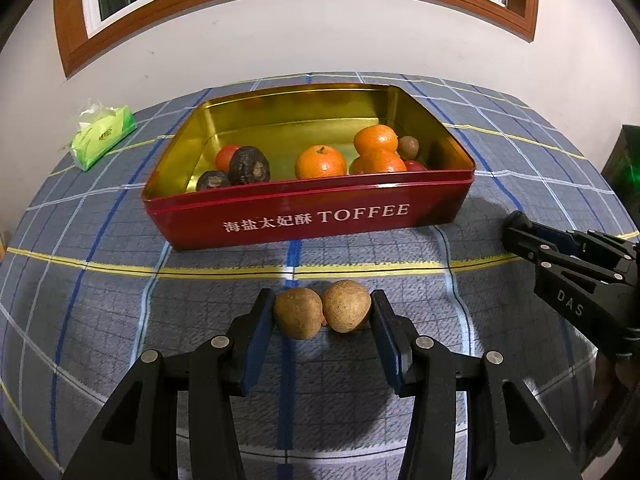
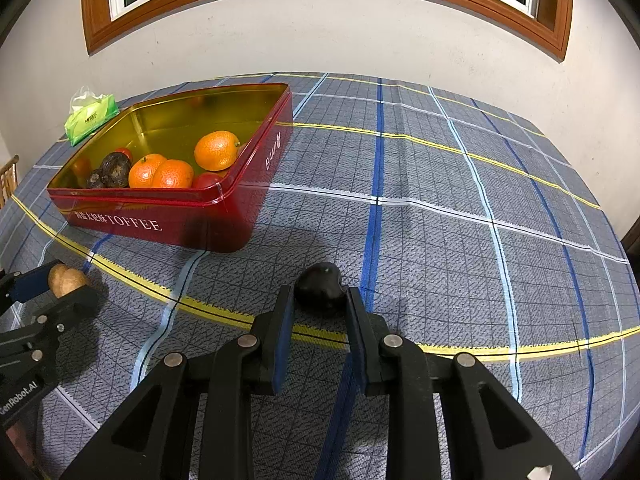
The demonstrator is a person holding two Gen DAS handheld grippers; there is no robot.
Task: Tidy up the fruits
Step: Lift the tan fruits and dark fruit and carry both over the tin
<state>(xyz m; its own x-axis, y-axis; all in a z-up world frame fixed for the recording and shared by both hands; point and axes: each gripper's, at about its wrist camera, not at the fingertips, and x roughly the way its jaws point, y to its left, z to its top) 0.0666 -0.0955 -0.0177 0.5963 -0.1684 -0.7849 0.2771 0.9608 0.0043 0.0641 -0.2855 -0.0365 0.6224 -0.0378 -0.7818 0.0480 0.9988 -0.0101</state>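
A red TOFFEE tin [image 1: 280, 220] with a gold inside holds several fruits: oranges [image 1: 320, 162], dark wrinkled fruits [image 1: 249, 165], a small brown one and red ones. It also shows in the right wrist view [image 2: 160, 224]. My left gripper [image 1: 322, 312] is shut on two brown kiwis [image 1: 346, 306] pressed side by side, just above the cloth in front of the tin. My right gripper [image 2: 320, 300] is shut on a black fruit [image 2: 320, 286] right of the tin. The right gripper also shows in the left wrist view [image 1: 520, 224].
A blue plaid cloth [image 2: 440, 220] covers the table. A green tissue pack [image 1: 102, 136] lies at the back left, beyond the tin. A wall with a wood-framed window stands behind the table. A dark object [image 1: 624, 160] sits at the right edge.
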